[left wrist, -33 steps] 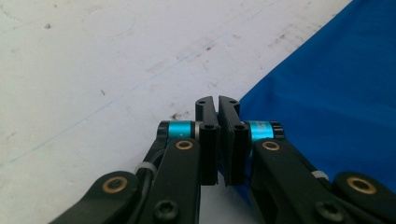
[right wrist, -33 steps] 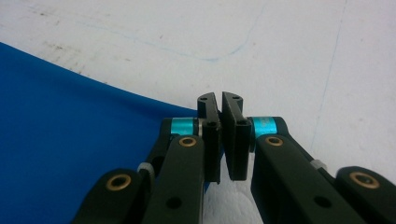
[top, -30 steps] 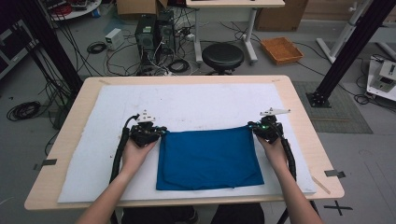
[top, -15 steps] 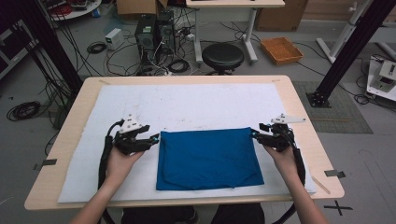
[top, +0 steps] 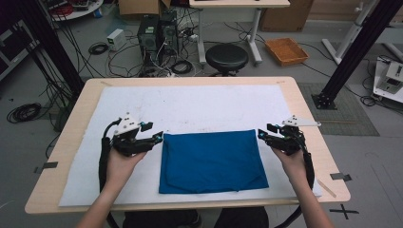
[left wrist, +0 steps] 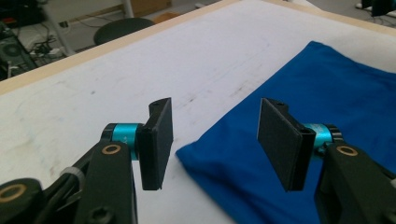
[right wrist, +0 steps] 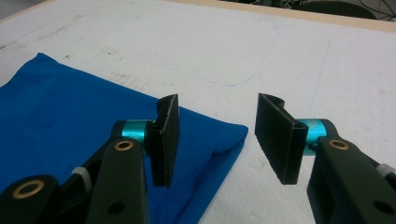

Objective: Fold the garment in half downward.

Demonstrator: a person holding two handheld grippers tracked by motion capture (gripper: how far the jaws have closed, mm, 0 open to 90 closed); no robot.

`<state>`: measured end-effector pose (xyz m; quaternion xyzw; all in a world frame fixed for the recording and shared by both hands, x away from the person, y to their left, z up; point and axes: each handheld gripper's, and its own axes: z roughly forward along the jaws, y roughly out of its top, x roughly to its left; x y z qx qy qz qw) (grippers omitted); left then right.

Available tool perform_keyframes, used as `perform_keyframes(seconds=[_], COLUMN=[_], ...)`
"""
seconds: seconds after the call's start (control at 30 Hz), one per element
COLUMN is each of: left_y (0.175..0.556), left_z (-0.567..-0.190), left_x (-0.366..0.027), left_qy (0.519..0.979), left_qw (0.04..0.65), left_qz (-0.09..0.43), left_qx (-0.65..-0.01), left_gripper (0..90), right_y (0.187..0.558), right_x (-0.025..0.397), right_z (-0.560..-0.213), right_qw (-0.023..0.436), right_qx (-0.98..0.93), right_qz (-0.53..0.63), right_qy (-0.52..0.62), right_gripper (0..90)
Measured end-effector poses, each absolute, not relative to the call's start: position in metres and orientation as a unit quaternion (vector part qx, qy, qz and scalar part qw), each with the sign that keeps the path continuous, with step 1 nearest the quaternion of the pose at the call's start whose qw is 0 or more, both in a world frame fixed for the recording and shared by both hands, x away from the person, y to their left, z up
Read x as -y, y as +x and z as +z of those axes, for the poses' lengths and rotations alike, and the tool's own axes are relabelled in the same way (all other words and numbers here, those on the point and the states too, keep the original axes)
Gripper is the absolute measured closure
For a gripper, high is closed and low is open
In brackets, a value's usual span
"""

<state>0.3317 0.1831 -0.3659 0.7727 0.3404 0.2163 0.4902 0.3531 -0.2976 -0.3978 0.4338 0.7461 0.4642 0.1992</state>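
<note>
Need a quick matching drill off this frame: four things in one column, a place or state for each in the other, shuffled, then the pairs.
Column 1
1. left gripper
2. right gripper
3. blue cloth
4. round stool

Column 2
A. folded flat on the white mat
B. on the floor beyond the table's far edge
C. open, beside the cloth's far right corner
D. open, beside the cloth's far left corner

Pairs: 1-D, 2-C, 3-A, 4-B
</note>
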Motion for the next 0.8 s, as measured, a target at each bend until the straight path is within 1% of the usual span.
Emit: perform_keyframes(seconds=[0.07, 0.13, 0.27, 0.43, 0.5, 0.6, 0.73, 0.8], left_y=[0.331, 0.326, 0.312, 0.307, 0.311, 0.318, 0.33, 0.336], left_z=[-0.362, -0.363, -0.378, -0.387, -0.383, -0.373, -0.365, -0.365], left_x=[-0.181, -0.183, -0.201, -0.213, -0.211, -0.202, -0.183, -0.174], left_qy=[0.772, 0.78, 0.792, 0.772, 0.775, 0.772, 0.775, 0.78], left_qw=[0.496, 0.487, 0.471, 0.486, 0.477, 0.486, 0.499, 0.494], left_qz=[0.213, 0.221, 0.229, 0.246, 0.247, 0.241, 0.215, 0.211], left_qx=[-0.336, -0.325, -0.314, -0.327, -0.333, -0.332, -0.324, -0.321], left_gripper=[44.6, 44.4, 43.8, 43.8, 43.8, 43.8, 43.7, 43.4], right_y=[0.354, 0.355, 0.355, 0.355, 0.354, 0.355, 0.356, 0.357], right_x=[0.299, 0.301, 0.305, 0.306, 0.305, 0.303, 0.3, 0.298], right_z=[-0.398, -0.4, -0.402, -0.4, -0.398, -0.397, -0.396, -0.397], right_qw=[0.197, 0.195, 0.193, 0.195, 0.196, 0.197, 0.198, 0.198], right_qx=[-0.745, -0.743, -0.742, -0.741, -0.74, -0.741, -0.741, -0.742], right_qz=[0.465, 0.466, 0.464, 0.466, 0.468, 0.469, 0.469, 0.468], right_qy=[0.436, 0.44, 0.443, 0.442, 0.442, 0.437, 0.437, 0.437], right_gripper=[50.3, 50.3, 50.2, 49.9, 49.7, 49.6, 49.5, 49.5])
